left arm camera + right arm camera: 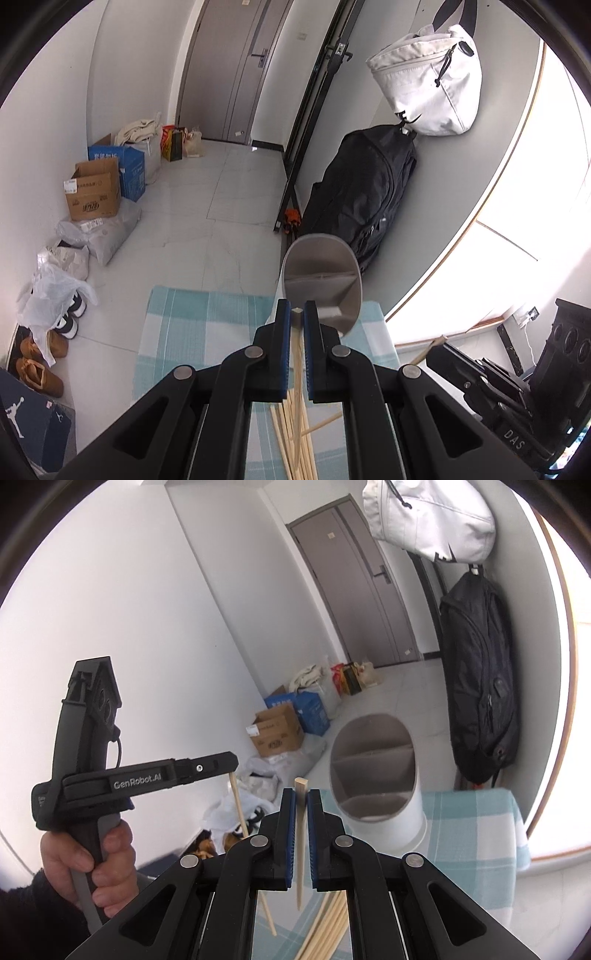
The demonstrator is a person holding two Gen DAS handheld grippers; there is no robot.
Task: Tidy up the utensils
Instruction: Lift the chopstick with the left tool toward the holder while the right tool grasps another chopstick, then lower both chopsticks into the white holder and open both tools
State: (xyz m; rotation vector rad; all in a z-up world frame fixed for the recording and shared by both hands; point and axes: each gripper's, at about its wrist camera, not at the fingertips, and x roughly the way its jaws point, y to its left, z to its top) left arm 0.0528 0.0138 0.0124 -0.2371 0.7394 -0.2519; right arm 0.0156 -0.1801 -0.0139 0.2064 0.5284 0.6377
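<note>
Left wrist view: the left gripper (297, 314) pinches one chopstick (297, 354) near its top, above the loose pile (295, 439) on the checked worktop (192, 325); the divided holder (325, 284) stands just ahead.

Right wrist view: the right gripper (301, 805) pinches another chopstick (300, 834) — light, stiff, smooth, likely to pivot or slip; best gripped near the thick end.

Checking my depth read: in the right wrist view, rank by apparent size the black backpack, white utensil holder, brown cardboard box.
1. Black backpack
2. White utensil holder
3. Brown cardboard box, though it sits farthest away, so true size is unsure.
</note>
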